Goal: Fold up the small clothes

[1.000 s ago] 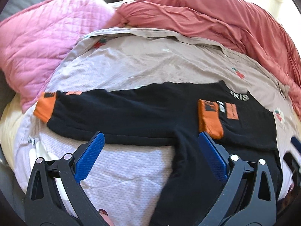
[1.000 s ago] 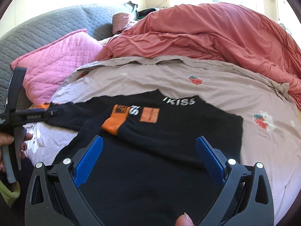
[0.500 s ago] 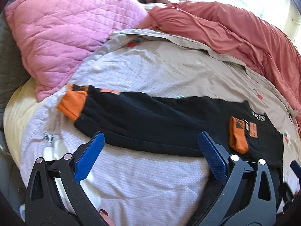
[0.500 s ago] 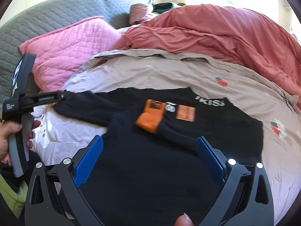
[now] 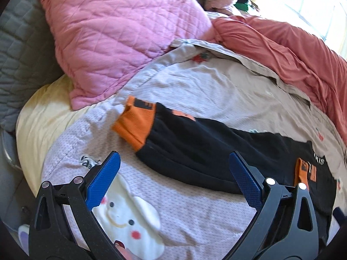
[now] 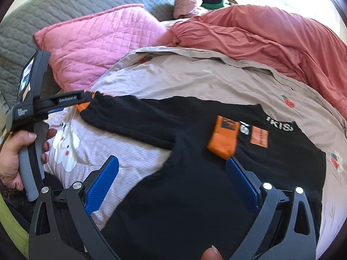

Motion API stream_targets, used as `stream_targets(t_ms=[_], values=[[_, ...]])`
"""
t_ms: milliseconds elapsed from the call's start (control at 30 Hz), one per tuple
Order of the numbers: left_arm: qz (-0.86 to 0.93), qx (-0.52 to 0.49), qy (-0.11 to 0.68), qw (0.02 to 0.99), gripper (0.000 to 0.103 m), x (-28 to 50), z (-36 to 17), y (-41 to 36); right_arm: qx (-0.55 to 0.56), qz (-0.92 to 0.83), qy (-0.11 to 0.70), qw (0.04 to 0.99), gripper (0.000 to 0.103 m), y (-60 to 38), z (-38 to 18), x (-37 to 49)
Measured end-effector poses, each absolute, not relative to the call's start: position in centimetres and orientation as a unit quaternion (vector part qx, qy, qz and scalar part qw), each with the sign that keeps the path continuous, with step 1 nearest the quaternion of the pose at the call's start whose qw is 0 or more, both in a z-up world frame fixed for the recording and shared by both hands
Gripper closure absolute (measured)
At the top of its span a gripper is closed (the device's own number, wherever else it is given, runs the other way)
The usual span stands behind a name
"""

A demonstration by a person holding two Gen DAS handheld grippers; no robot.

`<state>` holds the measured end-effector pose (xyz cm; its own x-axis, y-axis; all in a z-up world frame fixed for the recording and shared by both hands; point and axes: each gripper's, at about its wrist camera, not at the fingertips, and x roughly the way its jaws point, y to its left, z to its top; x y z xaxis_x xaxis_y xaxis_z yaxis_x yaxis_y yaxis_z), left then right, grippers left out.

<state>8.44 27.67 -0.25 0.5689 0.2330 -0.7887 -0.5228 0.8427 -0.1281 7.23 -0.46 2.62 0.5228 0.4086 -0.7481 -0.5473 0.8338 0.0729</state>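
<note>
A black sweater [image 6: 184, 195] with orange cuffs lies flat on the bed. One sleeve is folded across the chest, its orange cuff [image 6: 223, 136] beside white lettering. The other sleeve [image 5: 195, 151] stretches out to the left and ends in an orange cuff [image 5: 134, 125]. My left gripper [image 5: 175, 173] is open just short of that sleeve, with the cuff ahead and to the left. From the right wrist view, the left gripper [image 6: 86, 100] has its tip by the cuff, with a hand [image 6: 13, 151] on its handle. My right gripper [image 6: 172, 179] is open above the sweater's body, holding nothing.
A pink quilted pillow [image 5: 121, 32] lies past the outstretched cuff. A coral duvet [image 5: 292, 49] is heaped along the far right. A grey quilted cover [image 6: 54, 10] is at the back left. The beige sheet [image 6: 206, 80] and a lilac bunny-print cloth [image 5: 130, 216] are under the sweater.
My left gripper has swung left along the outstretched sleeve, so its orange cuff now sits nearer the middle. The right gripper has also drifted left. Both stayed open.
</note>
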Motion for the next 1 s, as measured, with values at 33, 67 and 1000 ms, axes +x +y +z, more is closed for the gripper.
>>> stream_targets(t_ms=[33, 67, 1000], values=[[0.222, -0.182, 0.409, 0.866, 0.009, 8.3, -0.4, 28.2, -0.089, 0.278, 0.403, 0.867, 0.005, 0.0, 2.6, 7.1], [0.226, -0.187, 0.409, 0.864, 0.009, 8.2, -0.5, 28.6, -0.093, 0.282, 0.403, 0.866, 0.005, 0.6, 2.6, 7.0], [0.236, -0.225, 0.392, 0.86, 0.099, 11.7, -3.0, 31.4, -0.071, 0.249, 0.443, 0.858, 0.005, -0.7, -1.2, 7.1]])
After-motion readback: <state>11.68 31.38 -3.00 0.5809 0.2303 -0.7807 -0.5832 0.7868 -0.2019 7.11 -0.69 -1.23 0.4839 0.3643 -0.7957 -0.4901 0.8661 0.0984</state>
